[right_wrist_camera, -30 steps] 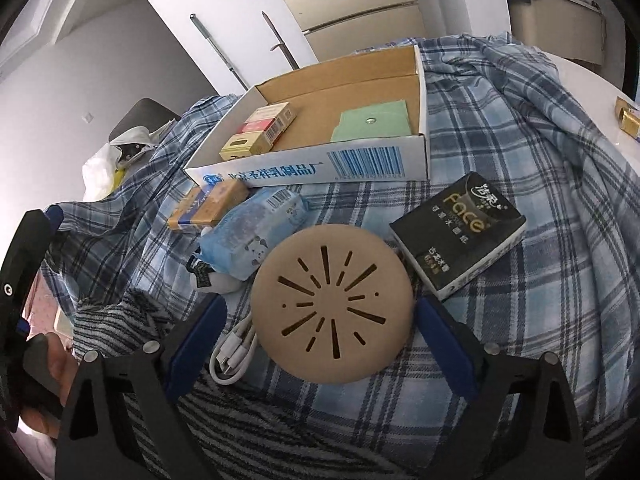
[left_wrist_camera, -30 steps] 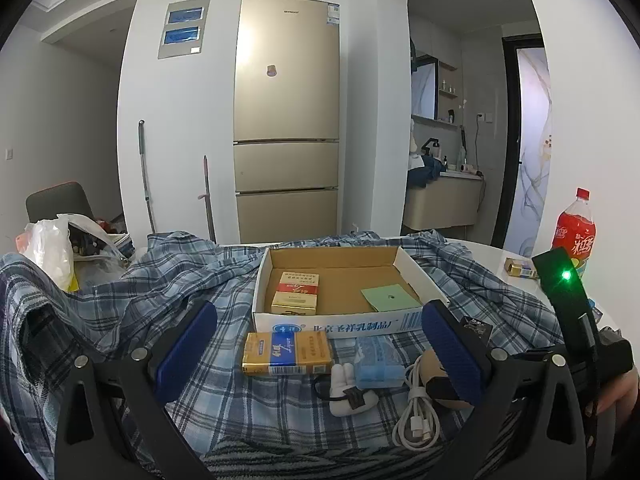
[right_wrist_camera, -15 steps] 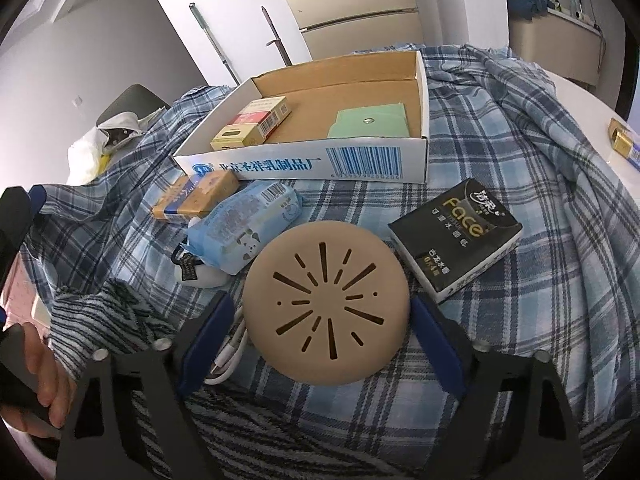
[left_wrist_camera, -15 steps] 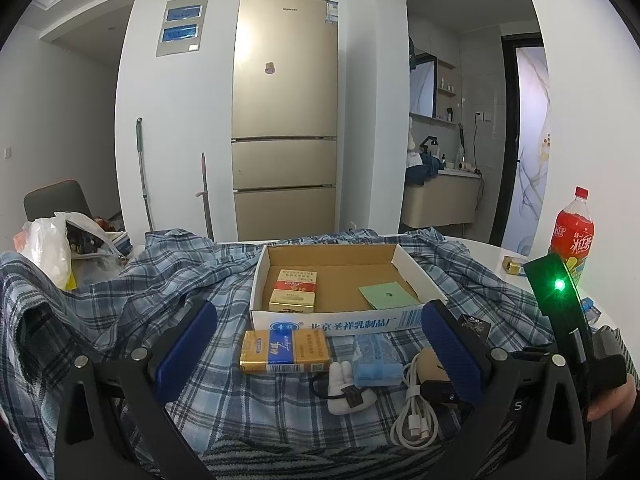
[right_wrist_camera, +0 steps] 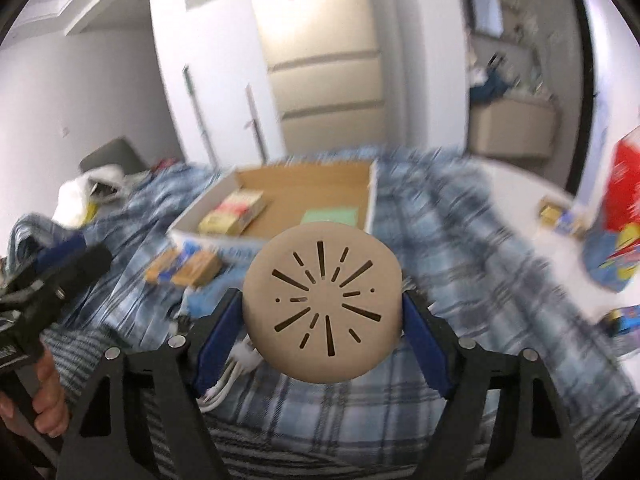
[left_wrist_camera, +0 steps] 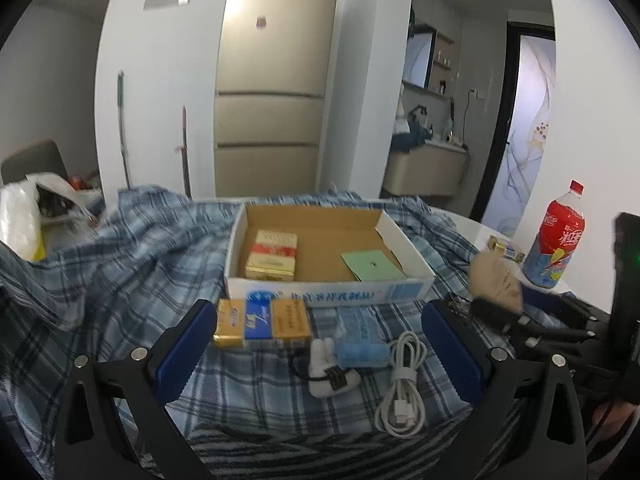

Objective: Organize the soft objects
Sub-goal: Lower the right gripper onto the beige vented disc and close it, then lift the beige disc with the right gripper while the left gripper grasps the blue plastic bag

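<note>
Carrying the round tan pad point(right_wrist_camera: 322, 308) to the cardboard box point(right_wrist_camera: 372, 200) is judged to be the step in hand. The pad is clamped across its width between the blue pads of the right gripper point(right_wrist_camera: 322, 312), whose jaws have just been closing onto it, and it is raised clear of the plaid cloth point(right_wrist_camera: 460, 256), near of the box's front wall. In the left wrist view the same pad is seen at the right, beside the box's near right corner. The left gripper point(left_wrist_camera: 320, 344) is held wide with nothing between its jaws, low over the yellow and blue pack point(left_wrist_camera: 262, 322), the blue tissue pack point(left_wrist_camera: 360, 338) and the coiled white cable point(left_wrist_camera: 404, 384). The grip should be kept just firm enough, since a soft pad may buckle or slip if squeezed harder. The pad should be lifted over the front wall and set down on the bare floor between the two small packs point(left_wrist_camera: 272, 256) at the left and the green card point(left_wrist_camera: 370, 266) at the right. Contact with the red bottle point(left_wrist_camera: 558, 236) at the far right should be avoided.
</note>
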`<move>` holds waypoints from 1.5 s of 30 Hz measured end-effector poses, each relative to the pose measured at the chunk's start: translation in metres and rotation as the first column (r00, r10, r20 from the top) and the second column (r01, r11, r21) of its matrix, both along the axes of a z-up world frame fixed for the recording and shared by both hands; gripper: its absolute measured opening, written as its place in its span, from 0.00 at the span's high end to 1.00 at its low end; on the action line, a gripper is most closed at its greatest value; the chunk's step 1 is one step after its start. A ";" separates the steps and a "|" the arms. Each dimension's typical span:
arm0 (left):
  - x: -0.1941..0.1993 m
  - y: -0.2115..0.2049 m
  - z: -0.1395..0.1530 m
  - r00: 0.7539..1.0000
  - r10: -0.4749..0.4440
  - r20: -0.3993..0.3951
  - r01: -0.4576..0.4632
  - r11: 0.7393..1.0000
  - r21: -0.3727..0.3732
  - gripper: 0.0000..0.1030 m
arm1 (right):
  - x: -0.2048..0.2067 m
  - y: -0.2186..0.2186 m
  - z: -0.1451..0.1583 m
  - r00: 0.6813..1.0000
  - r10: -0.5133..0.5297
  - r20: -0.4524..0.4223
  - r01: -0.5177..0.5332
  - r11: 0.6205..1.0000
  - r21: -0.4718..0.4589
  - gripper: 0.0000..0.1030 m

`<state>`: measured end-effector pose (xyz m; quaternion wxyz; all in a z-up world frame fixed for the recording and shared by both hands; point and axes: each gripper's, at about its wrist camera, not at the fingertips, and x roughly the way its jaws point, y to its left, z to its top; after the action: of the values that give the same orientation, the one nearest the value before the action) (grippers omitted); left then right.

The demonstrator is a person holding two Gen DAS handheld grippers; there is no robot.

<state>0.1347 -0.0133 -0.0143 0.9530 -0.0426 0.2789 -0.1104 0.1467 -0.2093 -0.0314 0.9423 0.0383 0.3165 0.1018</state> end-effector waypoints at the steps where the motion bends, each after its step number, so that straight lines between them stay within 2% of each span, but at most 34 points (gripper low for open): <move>1: 0.002 0.000 0.000 1.000 -0.007 -0.013 0.007 1.000 -0.005 0.00 | -0.003 -0.001 0.004 0.999 -0.022 0.031 0.022 1.000 -0.009 0.24; 6: 0.014 -0.010 0.002 0.998 -0.031 -0.060 0.032 0.999 0.029 0.01 | -0.015 -0.003 0.018 0.982 -0.113 0.150 0.125 0.990 -0.067 0.24; 8: 0.020 -0.017 -0.001 0.995 -0.055 -0.086 0.060 0.997 0.046 0.08 | -0.016 -0.002 0.019 0.979 -0.120 0.167 0.135 0.988 -0.081 0.24; 9: 0.024 -0.022 -0.004 0.992 -0.074 -0.106 0.080 0.995 0.056 0.09 | -0.017 -0.002 0.019 0.979 -0.118 0.169 0.133 0.987 -0.086 0.24; 12: 0.030 -0.031 -0.016 0.983 -0.110 -0.146 0.121 0.990 0.073 0.11 | -0.018 -0.001 0.021 0.979 -0.110 0.173 0.129 0.986 -0.103 0.24; 16: 0.037 -0.041 -0.030 0.970 -0.144 -0.198 0.163 0.983 0.086 0.25 | -0.017 0.002 0.020 0.981 -0.099 0.166 0.119 0.986 -0.116 0.24; 19: 0.041 -0.044 -0.031 0.966 -0.158 -0.205 0.176 0.982 0.072 0.28 | -0.015 0.003 0.018 0.983 -0.097 0.158 0.116 0.986 -0.116 0.24; 23: 0.048 -0.043 -0.039 0.954 -0.174 -0.244 0.192 0.980 0.052 0.43 | -0.014 0.003 0.016 0.985 -0.096 0.142 0.113 0.986 -0.120 0.24; 27: 0.052 -0.043 -0.047 0.943 -0.188 -0.275 0.205 0.978 0.032 0.45 | -0.014 0.005 0.015 0.986 -0.092 0.137 0.109 0.986 -0.125 0.24; 35: 0.054 -0.048 -0.052 0.936 -0.191 -0.295 0.215 0.975 0.051 0.45 | -0.013 0.006 0.014 0.988 -0.082 0.130 0.099 0.987 -0.130 0.24; 36: 0.054 -0.048 -0.052 0.937 -0.190 -0.292 0.213 0.976 0.051 0.46 | -0.012 0.007 0.014 0.988 -0.082 0.127 0.098 0.987 -0.130 0.24; 37: 0.054 -0.048 -0.051 0.938 -0.192 -0.290 0.215 0.975 0.049 0.51 | -0.012 0.007 0.014 0.989 -0.082 0.126 0.098 0.987 -0.130 0.24; 39: 0.054 -0.049 -0.053 0.936 -0.193 -0.295 0.217 0.975 0.053 0.52 | -0.011 0.007 0.013 0.989 -0.083 0.122 0.098 0.987 -0.129 0.24; 40: 0.054 -0.049 -0.053 0.935 -0.193 -0.297 0.219 0.974 0.055 0.57 | -0.011 0.006 0.013 0.989 -0.083 0.121 0.098 0.987 -0.129 0.24; 45: 0.050 -0.050 -0.051 0.942 -0.192 -0.276 0.218 0.974 0.064 0.61 | -0.010 0.007 0.013 0.990 -0.083 0.117 0.098 0.987 -0.130 0.24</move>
<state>0.1850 -0.0631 -0.0649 0.8907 0.0169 0.4131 -0.1890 0.1365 -0.2027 -0.0189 0.9626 -0.0171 0.2677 0.0391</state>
